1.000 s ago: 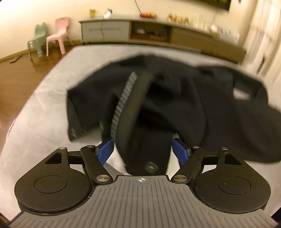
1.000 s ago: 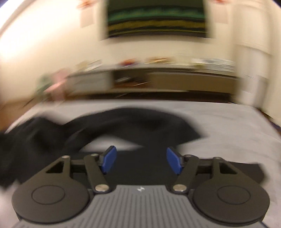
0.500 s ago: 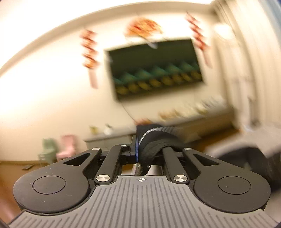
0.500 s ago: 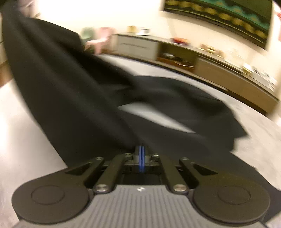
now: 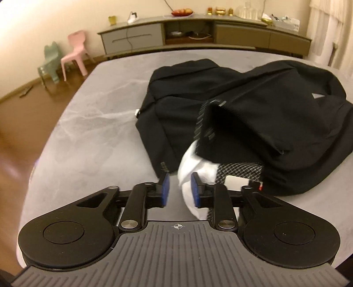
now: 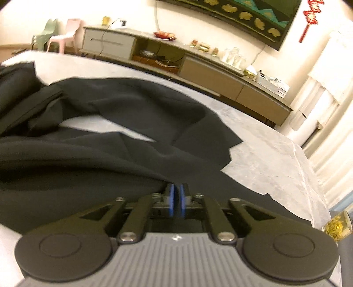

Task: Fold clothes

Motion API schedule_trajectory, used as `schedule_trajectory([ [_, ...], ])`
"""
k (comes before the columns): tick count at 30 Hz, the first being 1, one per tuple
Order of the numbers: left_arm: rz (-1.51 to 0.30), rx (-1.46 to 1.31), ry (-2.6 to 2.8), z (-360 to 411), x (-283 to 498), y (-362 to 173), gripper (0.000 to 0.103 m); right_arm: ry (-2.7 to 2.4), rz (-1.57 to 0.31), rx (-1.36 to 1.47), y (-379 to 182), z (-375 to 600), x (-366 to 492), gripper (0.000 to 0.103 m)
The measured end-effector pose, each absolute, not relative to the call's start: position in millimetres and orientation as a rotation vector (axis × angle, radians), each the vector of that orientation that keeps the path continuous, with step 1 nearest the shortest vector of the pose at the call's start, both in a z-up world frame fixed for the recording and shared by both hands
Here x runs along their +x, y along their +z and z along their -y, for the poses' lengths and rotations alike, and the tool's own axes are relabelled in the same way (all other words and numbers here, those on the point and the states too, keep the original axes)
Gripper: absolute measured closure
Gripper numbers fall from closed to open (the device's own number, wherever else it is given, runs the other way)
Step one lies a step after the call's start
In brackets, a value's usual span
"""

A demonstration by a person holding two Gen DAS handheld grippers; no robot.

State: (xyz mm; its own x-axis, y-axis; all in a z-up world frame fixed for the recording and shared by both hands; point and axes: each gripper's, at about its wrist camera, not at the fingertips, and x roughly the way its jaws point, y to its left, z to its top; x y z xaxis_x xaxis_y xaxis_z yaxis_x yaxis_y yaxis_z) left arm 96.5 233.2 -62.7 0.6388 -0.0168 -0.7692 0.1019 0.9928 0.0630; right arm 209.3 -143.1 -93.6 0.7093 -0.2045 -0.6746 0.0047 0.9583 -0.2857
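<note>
Warm, yellowish indoor light fills both views. The wall (image 6: 55, 8) and curtains (image 6: 331, 92) in the right wrist view glare nearly white. Fisheye bending curves the cabinet (image 5: 198, 35) and darkens the corners. The black garment (image 6: 88, 143) is softly blurred in the right view and swallows detail; the grey counter (image 5: 99, 114) shows a mild sheen.

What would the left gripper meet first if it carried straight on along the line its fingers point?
Probably the white lining spilling from the black garment. It already lies partly between the opening jaws of the left gripper, not pinched, though depth is hard to judge.
</note>
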Motion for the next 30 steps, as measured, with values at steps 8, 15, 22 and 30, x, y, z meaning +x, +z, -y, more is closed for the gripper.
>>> schedule_trajectory([
  [8,-0.843,0.108,-0.126,-213,79,-58,0.042,-0.177,-0.707,-0.029,-76,183,206,0.082],
  [15,-0.833,0.143,-0.188,-199,79,-67,0.041,0.026,-0.519,-0.024,-35,136,171,0.067],
  [22,-0.816,0.056,-0.259,-207,90,-74,0.053,0.603,-0.581,-0.048,-29,-13,149,0.031],
  [30,-0.755,-0.209,-0.183,-296,82,-46,0.05,0.735,-0.668,-0.369,-70,-113,175,0.099],
])
